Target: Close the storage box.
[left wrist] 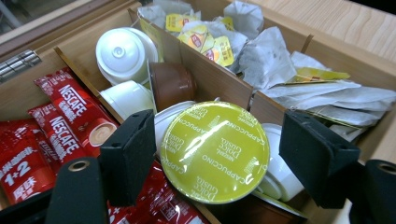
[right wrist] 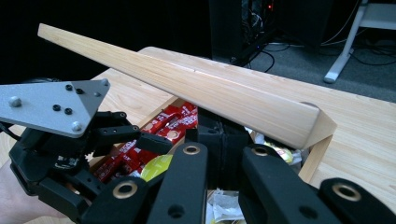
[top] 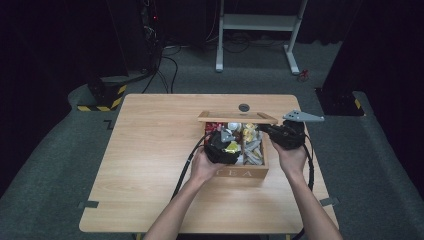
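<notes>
A wooden tea box (top: 245,172) stands on the table with its lid (top: 235,118) raised. My left gripper (top: 227,147) reaches down into the box. Its jaws (left wrist: 217,135) stand open around a yellow-green cappuccino capsule (left wrist: 215,151) that lies tilted on other capsules; a small gap shows at the right pad (left wrist: 317,158). My right gripper (top: 270,131) is at the lid's right end. In the right gripper view its jaws (right wrist: 219,135) are shut on the edge of the lid (right wrist: 210,88), which they hold up.
Dividers split the box into compartments with red Nescafe sachets (left wrist: 60,121), white capsules (left wrist: 123,53), a brown capsule (left wrist: 173,84) and tea bags (left wrist: 299,79). The table (top: 150,150) has a round grommet (top: 244,107) behind the box. A white desk frame (top: 257,30) stands beyond.
</notes>
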Motion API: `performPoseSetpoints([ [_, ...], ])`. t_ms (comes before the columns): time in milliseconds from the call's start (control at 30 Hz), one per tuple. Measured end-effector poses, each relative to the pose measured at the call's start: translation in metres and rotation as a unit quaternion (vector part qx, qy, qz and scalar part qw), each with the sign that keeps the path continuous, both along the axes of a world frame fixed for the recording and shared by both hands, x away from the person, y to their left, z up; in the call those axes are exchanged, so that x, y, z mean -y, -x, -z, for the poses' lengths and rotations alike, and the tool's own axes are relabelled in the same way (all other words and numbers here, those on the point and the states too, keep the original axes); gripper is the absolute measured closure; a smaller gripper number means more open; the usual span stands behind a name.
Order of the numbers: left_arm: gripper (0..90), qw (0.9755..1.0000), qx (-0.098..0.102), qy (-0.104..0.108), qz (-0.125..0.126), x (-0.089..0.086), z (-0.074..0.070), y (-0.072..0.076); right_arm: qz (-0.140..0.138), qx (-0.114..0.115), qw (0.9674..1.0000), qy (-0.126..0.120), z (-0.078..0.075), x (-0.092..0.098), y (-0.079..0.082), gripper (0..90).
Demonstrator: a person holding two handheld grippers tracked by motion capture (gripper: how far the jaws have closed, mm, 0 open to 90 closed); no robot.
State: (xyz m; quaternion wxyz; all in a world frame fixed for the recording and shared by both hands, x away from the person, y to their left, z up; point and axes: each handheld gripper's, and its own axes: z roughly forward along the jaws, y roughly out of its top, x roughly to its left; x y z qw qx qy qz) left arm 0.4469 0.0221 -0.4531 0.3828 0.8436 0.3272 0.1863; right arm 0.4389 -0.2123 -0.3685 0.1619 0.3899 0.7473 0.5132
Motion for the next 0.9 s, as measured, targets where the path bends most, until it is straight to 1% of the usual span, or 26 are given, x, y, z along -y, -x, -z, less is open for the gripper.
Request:
performPoseSetpoints([
  [133,29.1,0.9999,-0.008,-0.011,-0.002,0.0020,0.0008,-0.0015,0.000,0.000,1.0000,-0.001,0.0003,-0.0002,-0.0002,90.0],
  [233,31.2,0.9999,-0.010,-0.011,-0.007,0.0027,0.0013,-0.0019,-0.001,-0.001,1.0000,0.001,0.0007,-0.0007,-0.0005,90.0],
  [267,34.2,0.9999,-0.010,-0.011,-0.007,0.0027,0.0013,-0.0019,-0.001,-0.001,1.0000,0.001,0.0007,-0.0007,-0.0005,90.0],
  [300,34.2,0.9999,-0.009,-0.012,-0.008,0.0028,0.0014,-0.0020,0.000,-0.001,1.0000,0.000,0.0008,-0.0010,-0.0007,90.0],
  [400,38.2,0.9997,-0.008,-0.021,-0.006,0.0041,0.0018,-0.0015,0.000,-0.002,1.0000,0.002,0.0014,-0.0014,-0.0009,90.0],
  [733,39.1,0.9998,-0.005,-0.021,-0.004,0.0035,0.0014,-0.0010,0.000,-0.003,1.0000,0.000,0.0020,-0.0019,-0.0007,90.0],
  [900,39.2,0.9998,0.005,-0.019,-0.001,0.0023,0.0009,0.0012,-0.001,-0.003,1.0000,0.000,0.0021,-0.0017,-0.0007,90.0],
])
